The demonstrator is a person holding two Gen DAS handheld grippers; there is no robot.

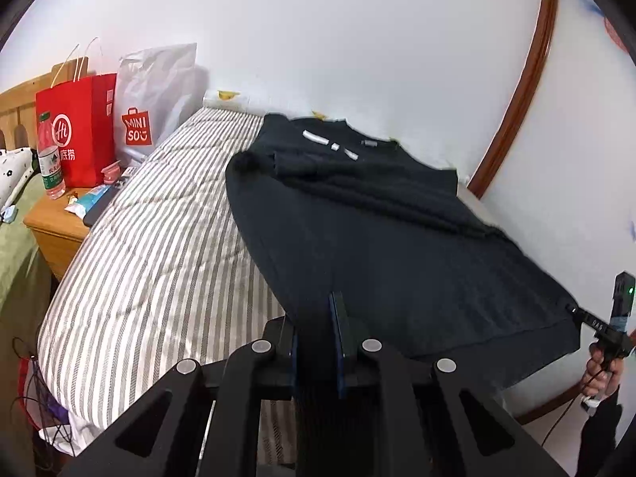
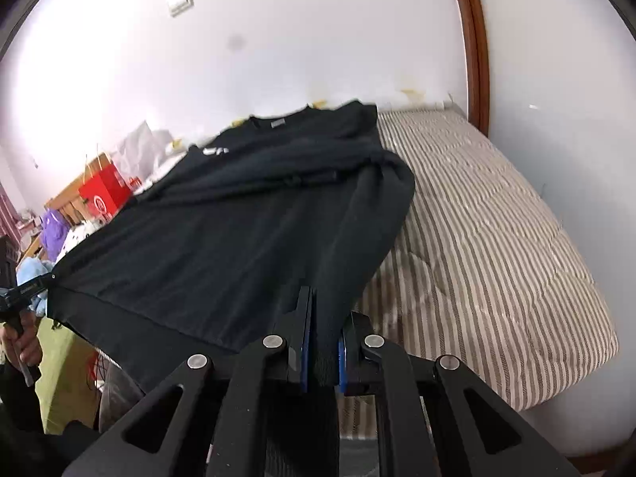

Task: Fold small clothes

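While the left wrist view looks along its own fingers, the left gripper [image 1: 336,306] has its jaws pressed together on the near hem of a black long-sleeved knit sweatshirt [image 1: 357,214], which stretches away ahead of the jaws over a grey-and-white striped quilted mattress [image 1: 159,246]. Far to the right of these jaws, the right gripper [image 1: 574,310] pinches the other hem corner, a hand [image 1: 602,369] below it. Well ahead and to the left of the jaws stand a red paper shopping bag [image 1: 79,127] and a white plastic bag [image 1: 155,99] on a wooden bedside table [image 1: 51,226]. From the right wrist view, that gripper [image 2: 320,310] likewise has its jaws clamped on dark fabric at the hem; the sweatshirt [image 2: 238,222] spreads ahead and to the left of them, sleeves folded across its chest, the striped mattress [image 2: 497,238] lying bare to the right. At the far left, the left gripper [image 2: 49,277] holds the opposite corner.
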